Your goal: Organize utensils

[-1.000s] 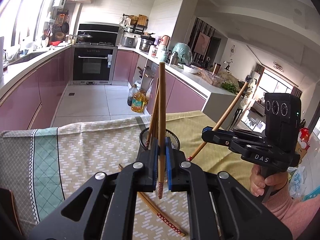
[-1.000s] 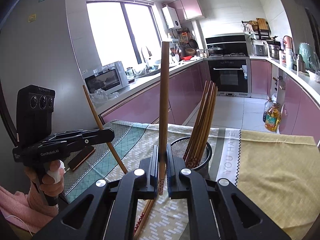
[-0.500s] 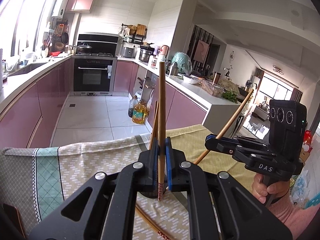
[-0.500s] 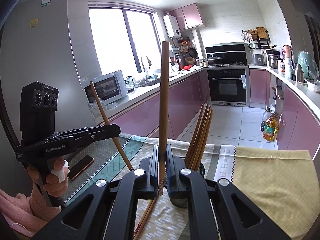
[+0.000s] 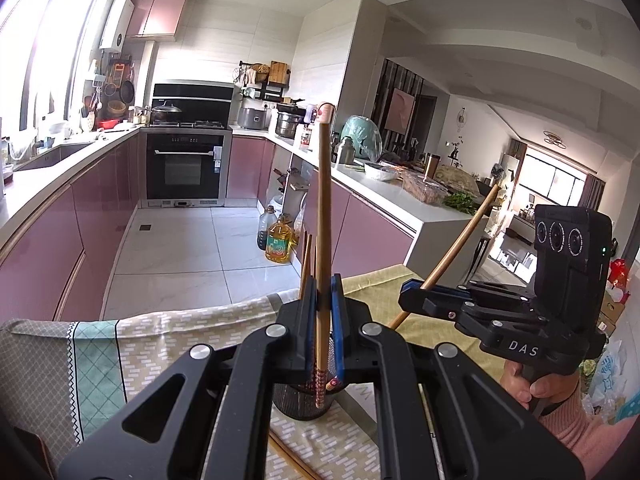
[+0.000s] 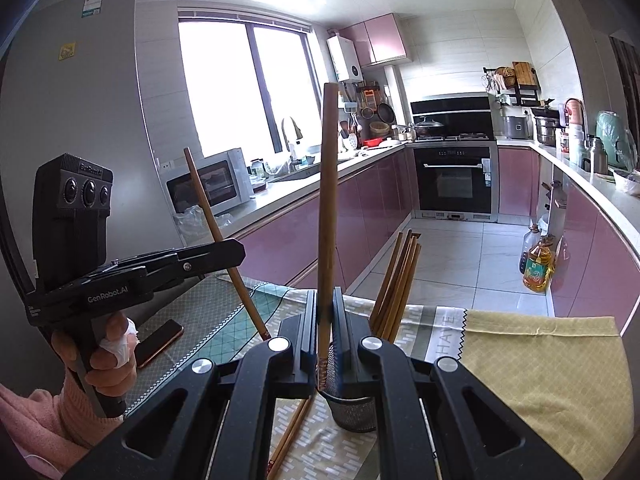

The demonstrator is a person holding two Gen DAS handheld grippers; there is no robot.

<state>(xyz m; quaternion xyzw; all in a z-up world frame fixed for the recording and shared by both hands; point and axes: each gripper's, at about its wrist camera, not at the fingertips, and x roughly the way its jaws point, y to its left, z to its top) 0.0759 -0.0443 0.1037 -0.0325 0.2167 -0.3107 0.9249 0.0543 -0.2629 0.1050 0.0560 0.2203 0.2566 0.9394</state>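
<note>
- Left gripper [image 5: 322,334] fingers were clamped on an upright chopstick [image 5: 322,240] above the mesh holder [image 5: 304,404]
- Right gripper [image 6: 324,336] likewise pinched another chopstick [image 6: 326,216]
- Judged next: lower each, release into holder

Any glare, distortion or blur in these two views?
Right wrist view: the window is blown out white; fisheye bends the counters. Left wrist view: side windows glare, edges vignetted. Both chopsticks look sharp.
</note>
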